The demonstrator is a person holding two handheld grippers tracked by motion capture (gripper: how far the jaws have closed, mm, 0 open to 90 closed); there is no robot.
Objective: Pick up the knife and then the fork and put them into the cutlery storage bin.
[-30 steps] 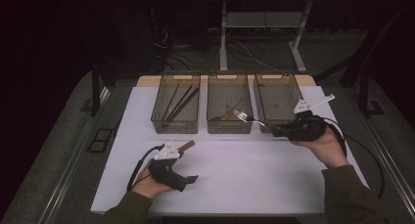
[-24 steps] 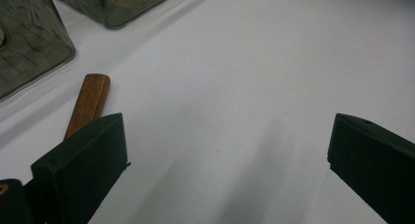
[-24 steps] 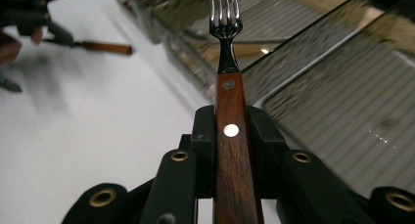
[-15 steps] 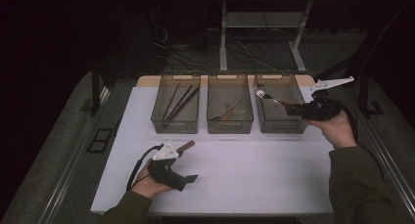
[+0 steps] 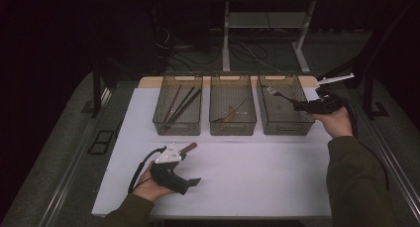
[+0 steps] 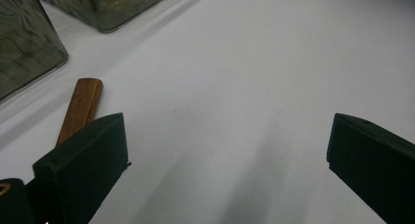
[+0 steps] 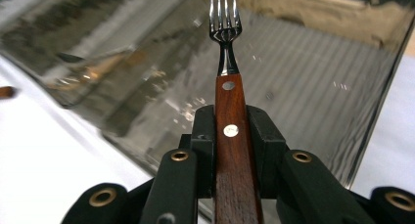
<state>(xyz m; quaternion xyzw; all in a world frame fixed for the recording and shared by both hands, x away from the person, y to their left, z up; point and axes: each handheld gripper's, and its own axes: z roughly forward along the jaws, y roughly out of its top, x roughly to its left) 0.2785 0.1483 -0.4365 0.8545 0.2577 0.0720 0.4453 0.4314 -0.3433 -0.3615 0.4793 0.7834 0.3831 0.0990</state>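
I have the fork [image 7: 229,82] clamped by its wooden handle in my right gripper [image 7: 231,123], the pads pressed on both flat sides; two round metal rivets show on the reddish-brown wood, and the polished steel neck and tines stick out ahead, their tips cut off by the top edge of the right gripper view. In the high view the fork [image 5: 280,94] hangs over the right-hand bin [image 5: 284,129], tines toward the far left corner, though I cannot tell how high above the floor of the bin it sits. The bin is smoky, see-through plastic with a ribbed bottom and straight walls. The middle bin [image 5: 233,129] holds something slim and pale brownish that I cannot make out; the left bin [image 5: 177,129] holds several long dark sticks, too dim to name. My left gripper [image 6: 222,150] rests low on the white tabletop [image 6: 235,62] with its blocky black jaws spread wide and nothing between them. Just beside its left jaw lies a rounded wooden handle [image 6: 80,109], the rest of it hidden behind the jaw.
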